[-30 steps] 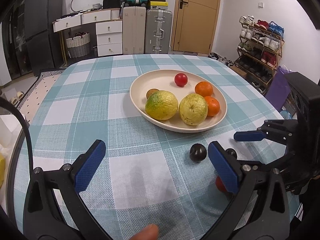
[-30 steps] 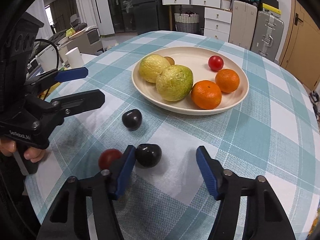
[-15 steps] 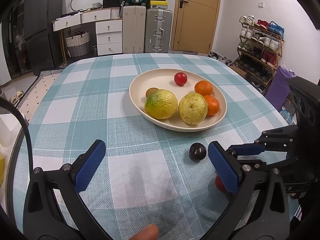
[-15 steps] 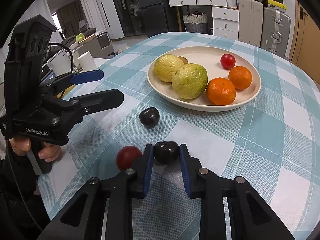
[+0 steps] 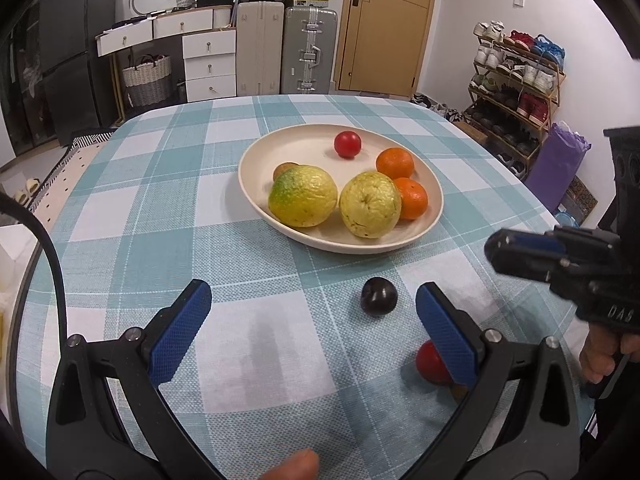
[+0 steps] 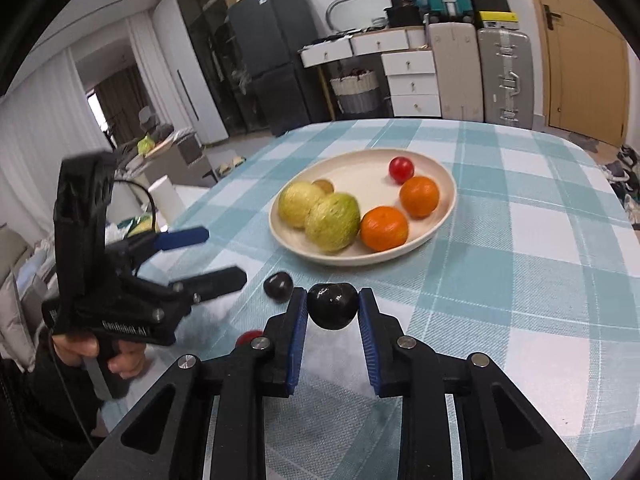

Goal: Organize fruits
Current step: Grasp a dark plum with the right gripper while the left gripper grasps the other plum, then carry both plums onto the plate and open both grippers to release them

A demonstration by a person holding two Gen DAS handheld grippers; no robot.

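A cream plate (image 5: pixel 272 148) (image 6: pixel 356 172) on the checked table holds two yellow-green guavas (image 5: pixel 302 196), two oranges (image 5: pixel 394 163), a red tomato (image 5: pixel 347 144) and a small brown fruit. My right gripper (image 6: pixel 333 308) is shut on a dark plum (image 6: pixel 332 306), lifted above the cloth; it shows at the right of the left wrist view (image 5: pixel 520 252). A second dark plum (image 5: pixel 378 301) (image 6: pixel 278 286) and a red fruit (image 5: pixel 430 362) (image 6: pixel 249 337) lie on the cloth. My left gripper (image 5: pixel 312 320) is open and empty, low over the near cloth.
The table's near edge runs below both grippers. A shoe rack (image 5: pixel 516 80) stands at the right, suitcases (image 5: pixel 308 48) and drawers behind the table. A white cup (image 6: pixel 166 200) stands beyond the table's left edge.
My right gripper closed on the dark plum and lifted it off the cloth, tilting upward. The left gripper stayed open and nearly still.
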